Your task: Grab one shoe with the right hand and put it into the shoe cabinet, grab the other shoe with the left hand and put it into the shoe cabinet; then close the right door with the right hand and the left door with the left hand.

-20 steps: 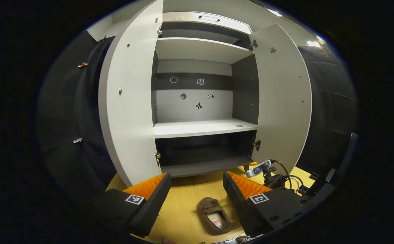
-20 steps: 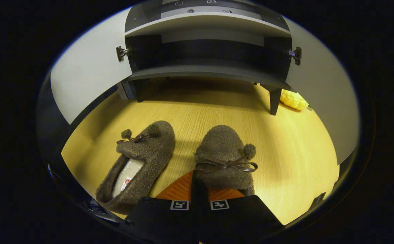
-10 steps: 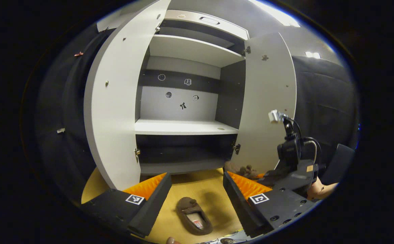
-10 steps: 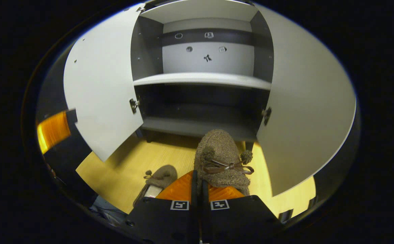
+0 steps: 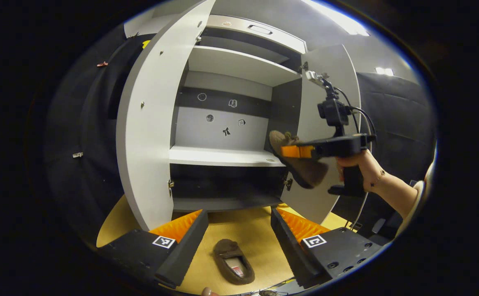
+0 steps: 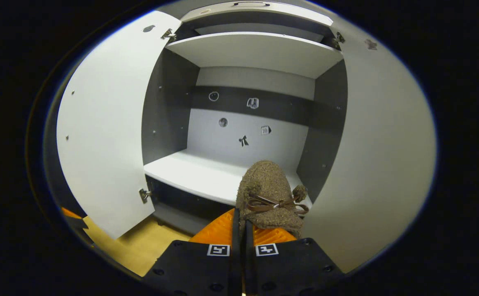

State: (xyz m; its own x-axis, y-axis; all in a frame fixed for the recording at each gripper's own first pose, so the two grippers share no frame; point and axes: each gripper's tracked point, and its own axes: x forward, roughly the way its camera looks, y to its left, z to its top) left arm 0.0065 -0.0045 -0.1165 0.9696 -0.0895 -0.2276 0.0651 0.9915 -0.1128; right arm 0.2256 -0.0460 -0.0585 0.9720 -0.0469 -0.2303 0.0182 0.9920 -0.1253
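My right gripper is shut on the edge of a fuzzy brown shoe with a bow, held in the air in front of the right end of the white middle shelf of the open shoe cabinet. In the left gripper view, that right gripper and its shoe hang beside the right door, with a hand on the handle. My left gripper is open above the floor. The other brown shoe lies on the floor below and between its fingers.
Both cabinet doors stand wide open; the left door is close on my left gripper's left side. The dark lower compartment and the upper shelf hold nothing. The floor is yellow wood.
The right gripper has lifted its shoe from the floor up to the height of the middle shelf. The left gripper stayed open above the other shoe, shifting only slightly.
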